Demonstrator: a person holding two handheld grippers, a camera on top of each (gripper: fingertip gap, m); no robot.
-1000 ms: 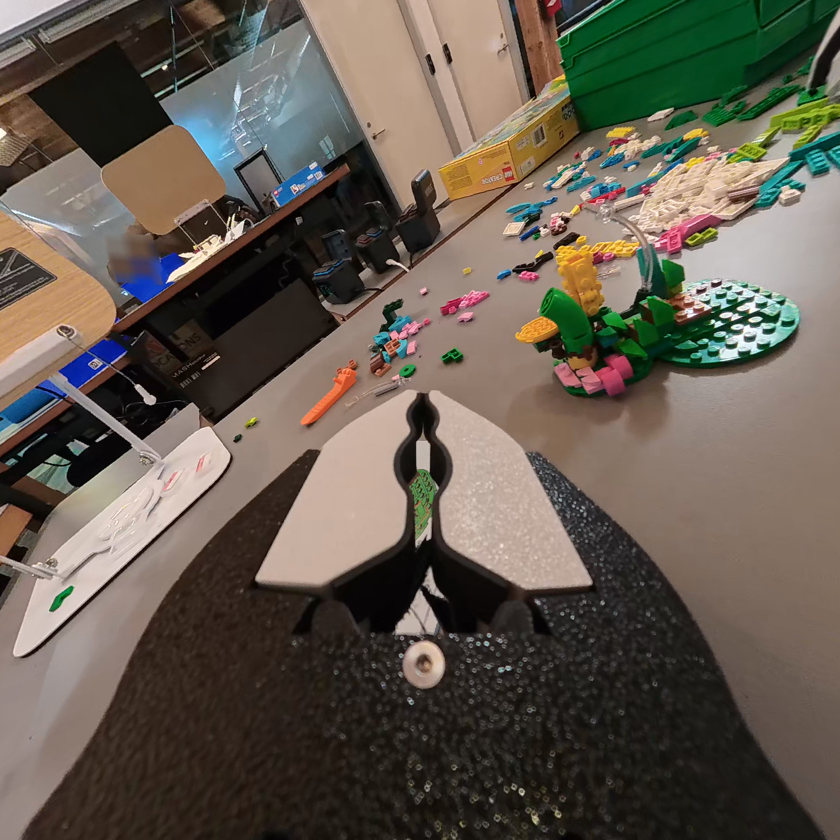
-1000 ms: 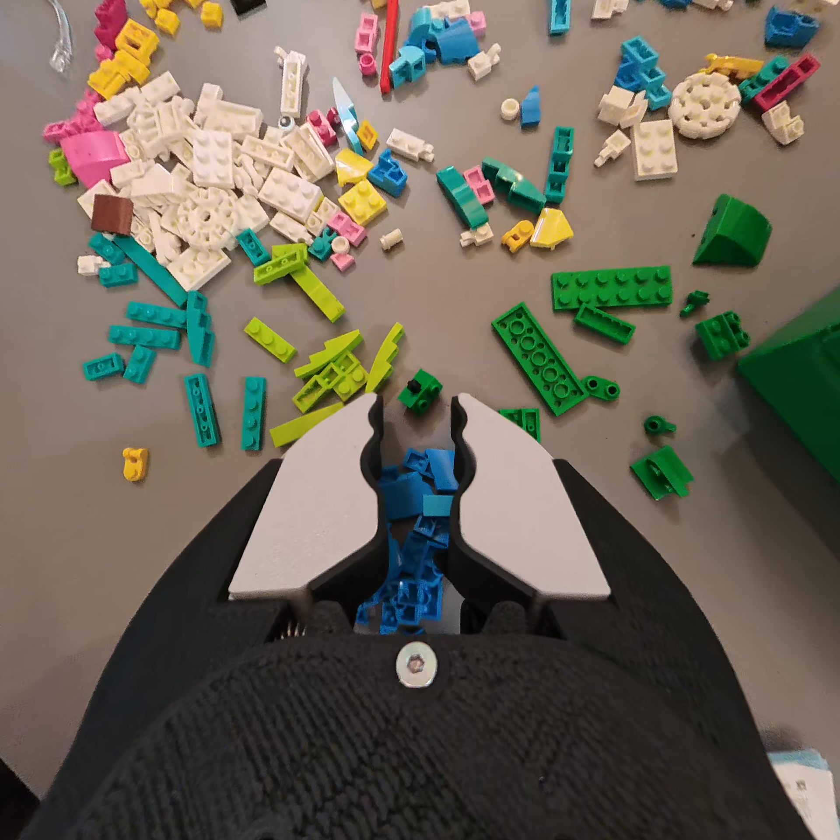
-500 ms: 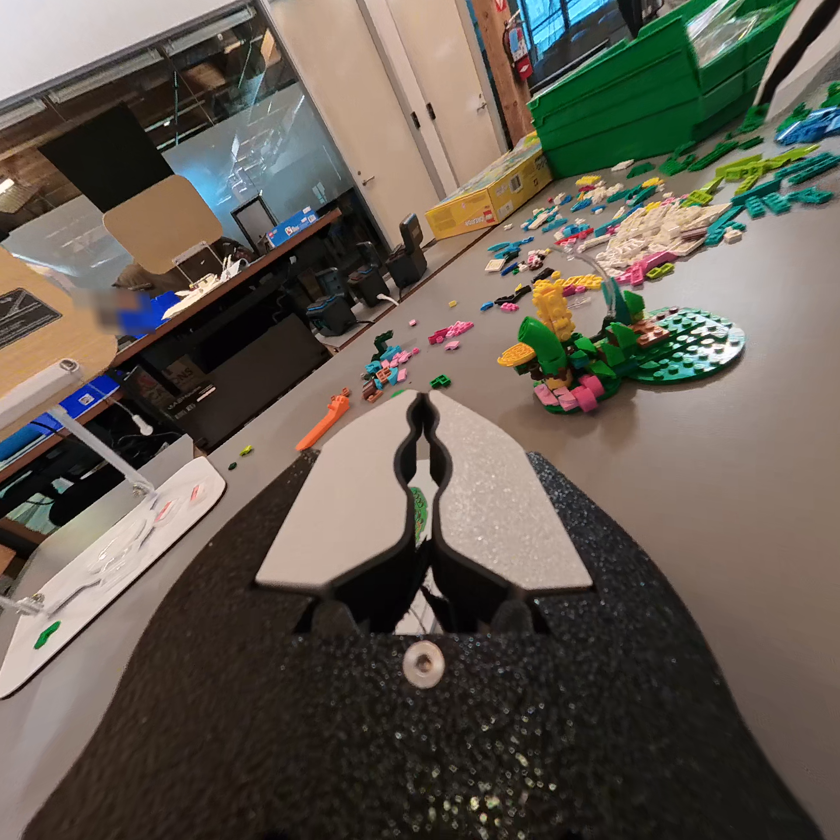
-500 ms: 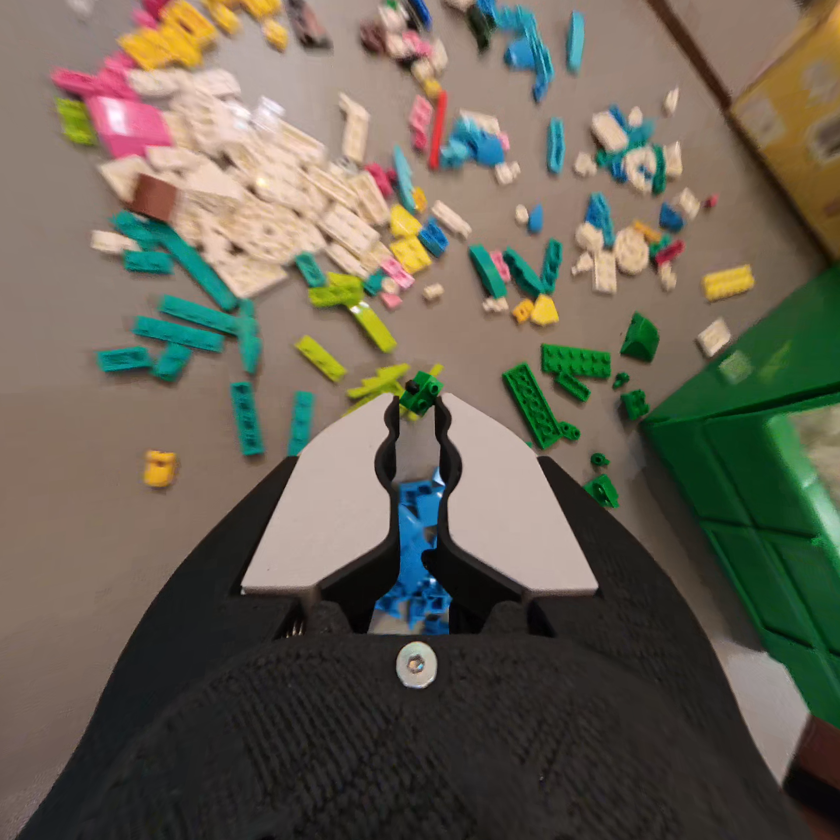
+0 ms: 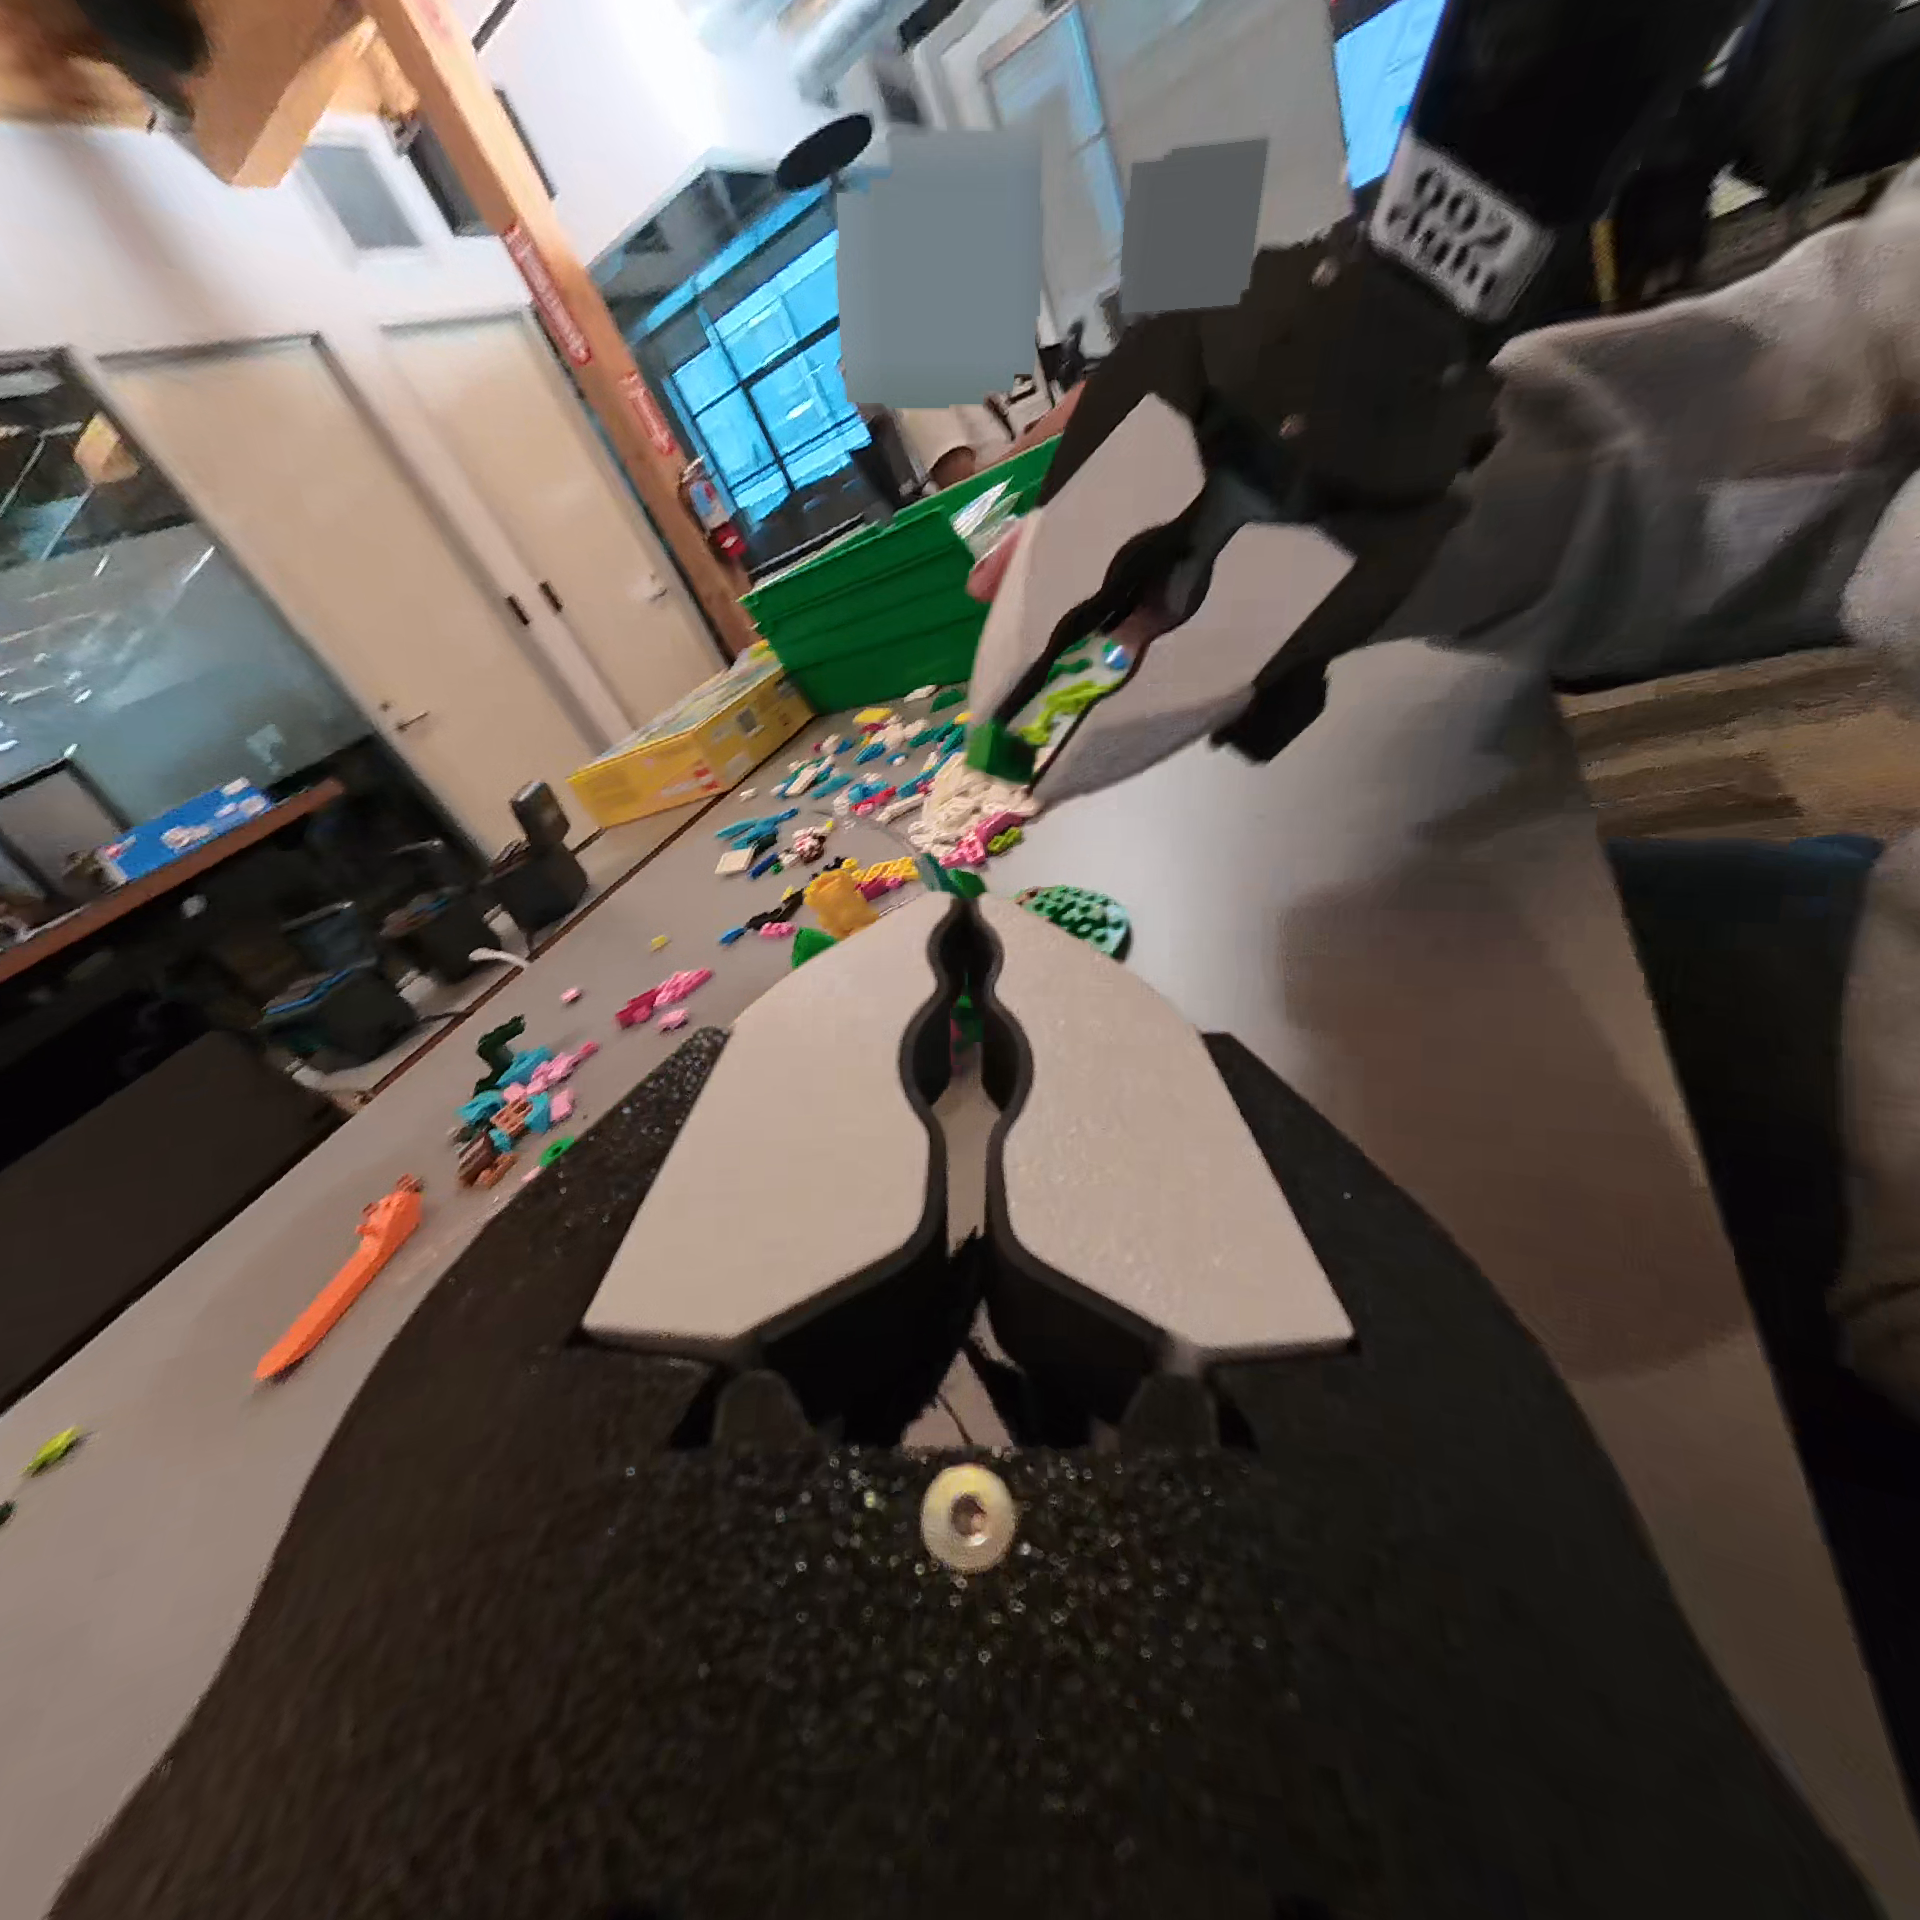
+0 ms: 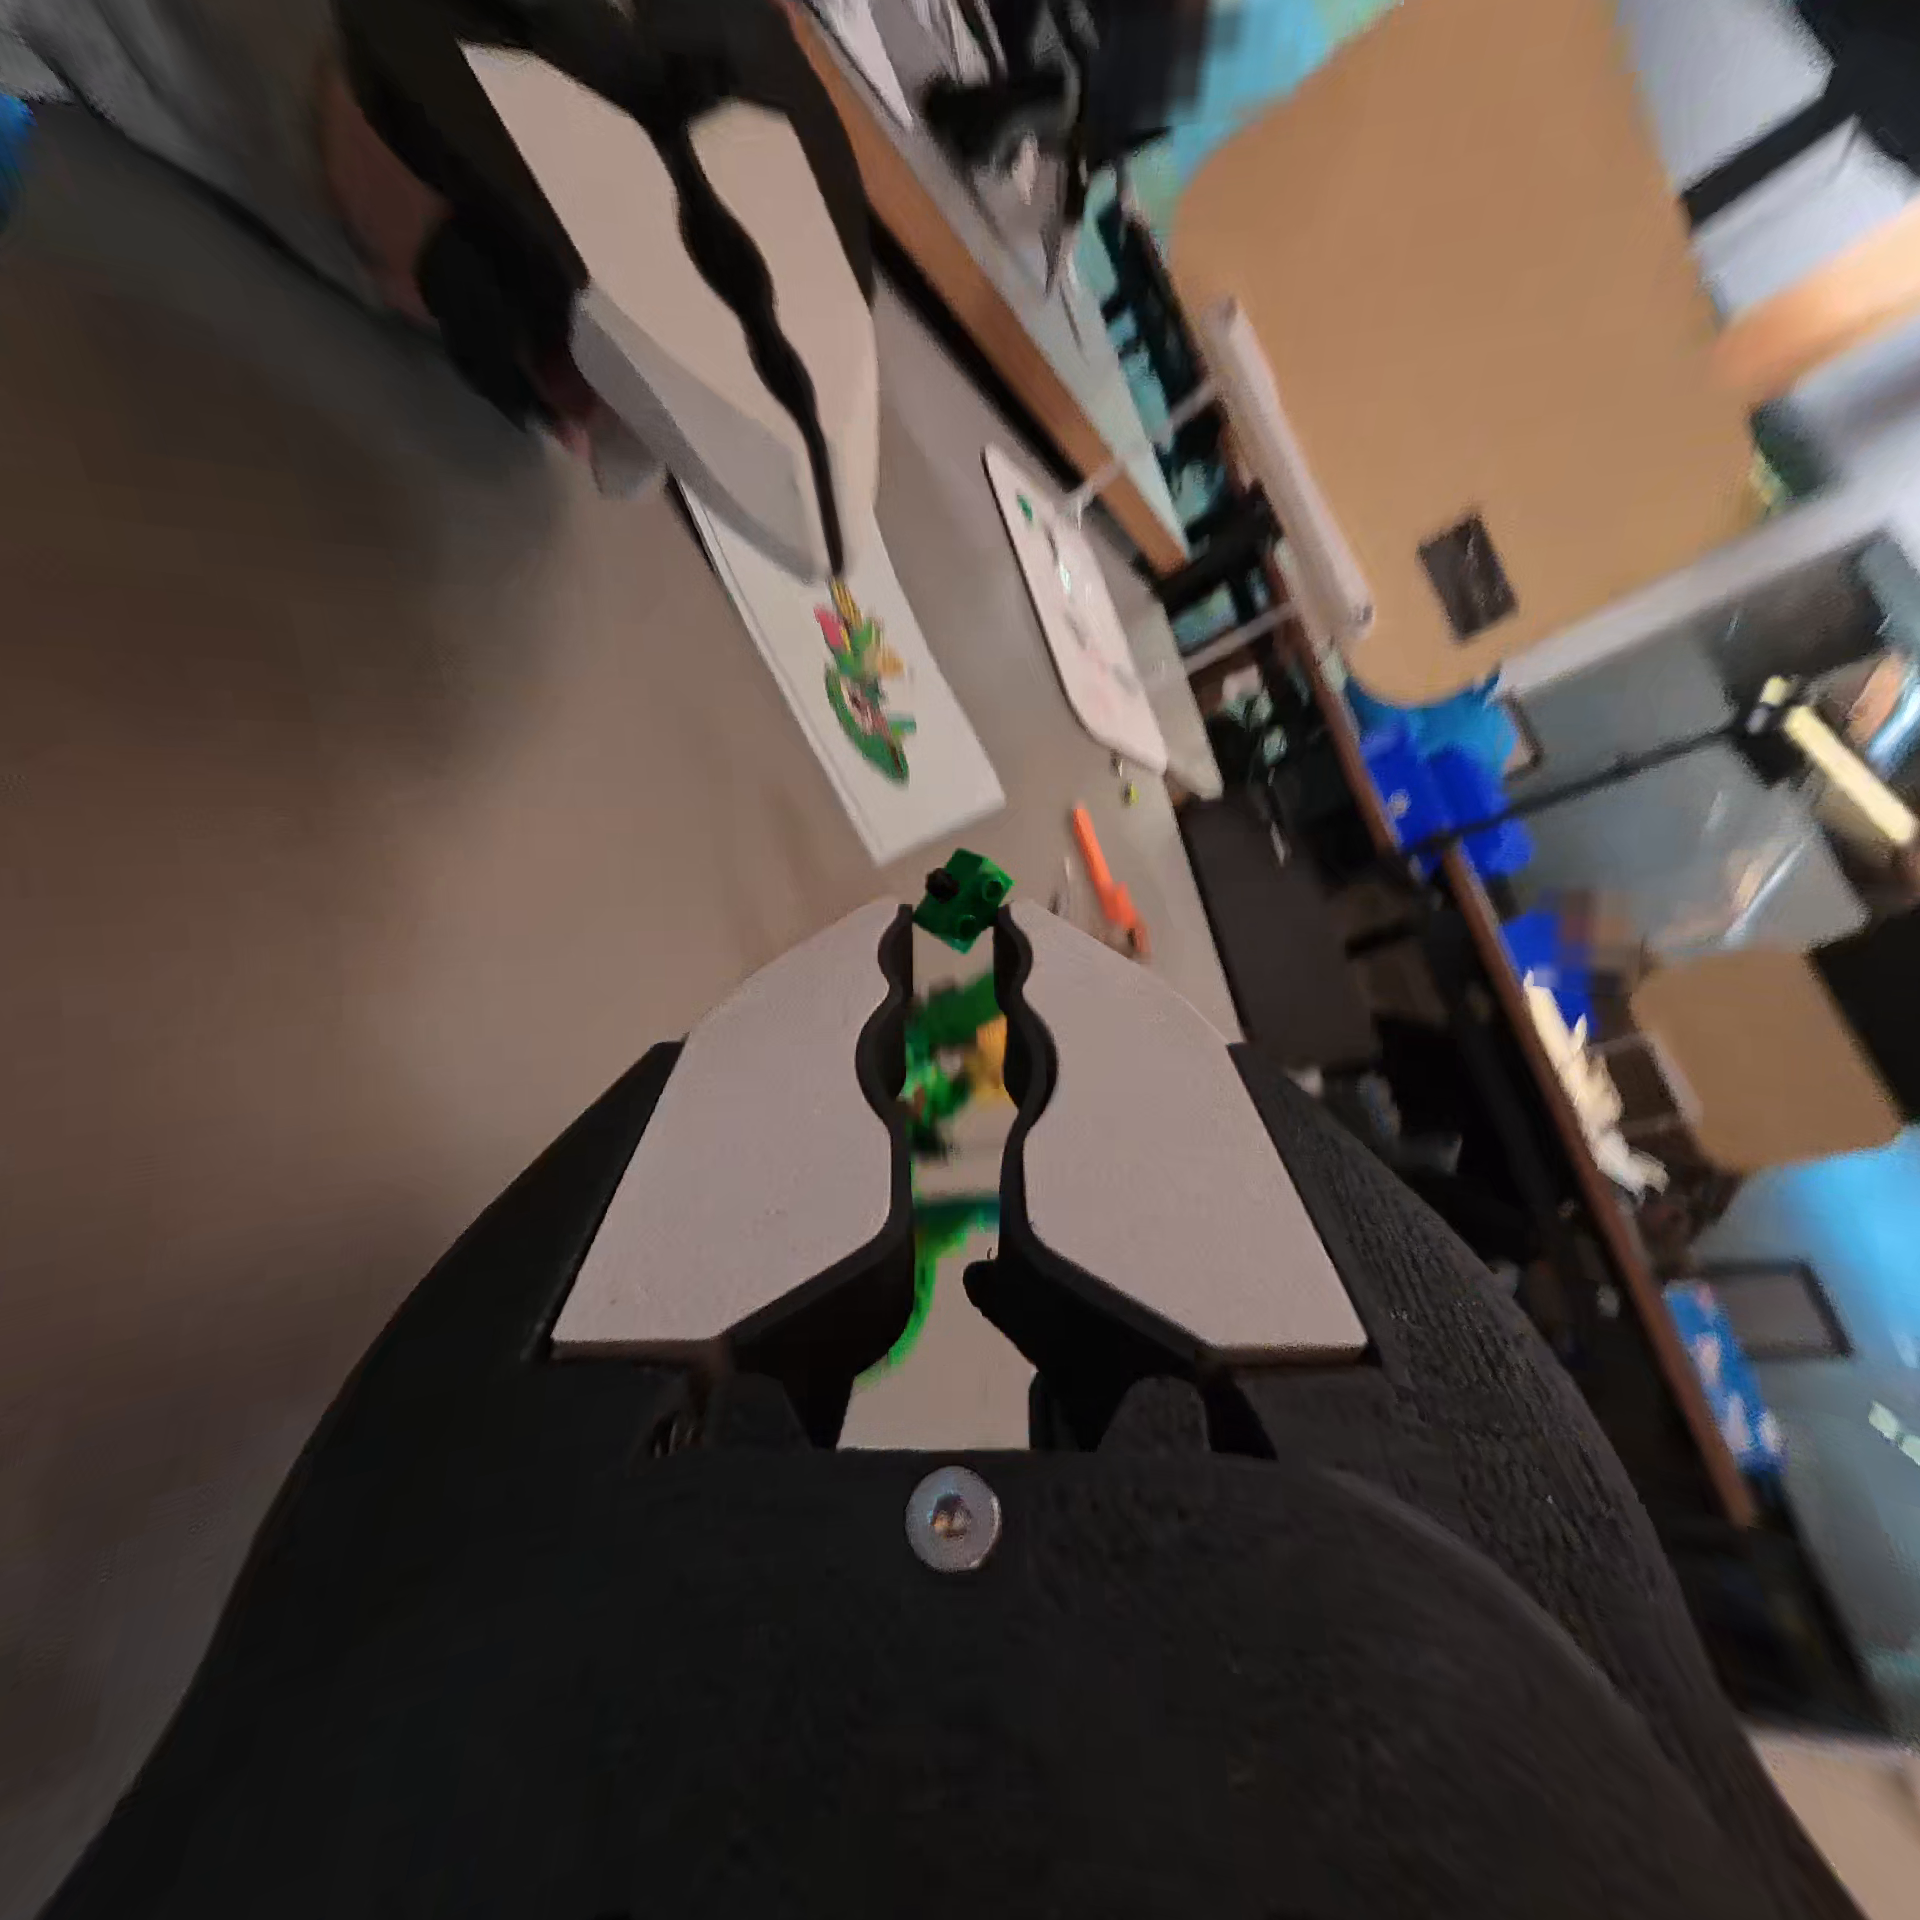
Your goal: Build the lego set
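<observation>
My right gripper [image 6: 956, 914] is shut on a small green brick [image 6: 961, 899] with a black stud, pinched at the very fingertips and held in the air. It also shows in the left wrist view [image 5: 1013, 769] at the upper right, with the green brick [image 5: 1000, 750] at its tips. My left gripper [image 5: 961, 912] is shut, and I see nothing between its tips. It shows in the right wrist view [image 6: 831, 561] at the upper left. A brick model on a round green baseplate [image 5: 1081, 920] stands on the grey table just beyond my left fingertips.
Loose coloured bricks [image 5: 883, 748] lie across the table. A yellow box [image 5: 691, 743] and green bins [image 5: 873, 613] stand at the far end. An orange brick separator [image 5: 338, 1294] lies at the left. A white instruction sheet [image 6: 862, 675] lies on the table. A person's grey sleeve [image 5: 1662, 499] is at the right. The tips of one gripper are about 7 cm away from the tips of the other.
My right gripper closed on the green brick on the table, lifted it and swung up toward my left gripper. My left gripper stayed shut and tilted upward.
</observation>
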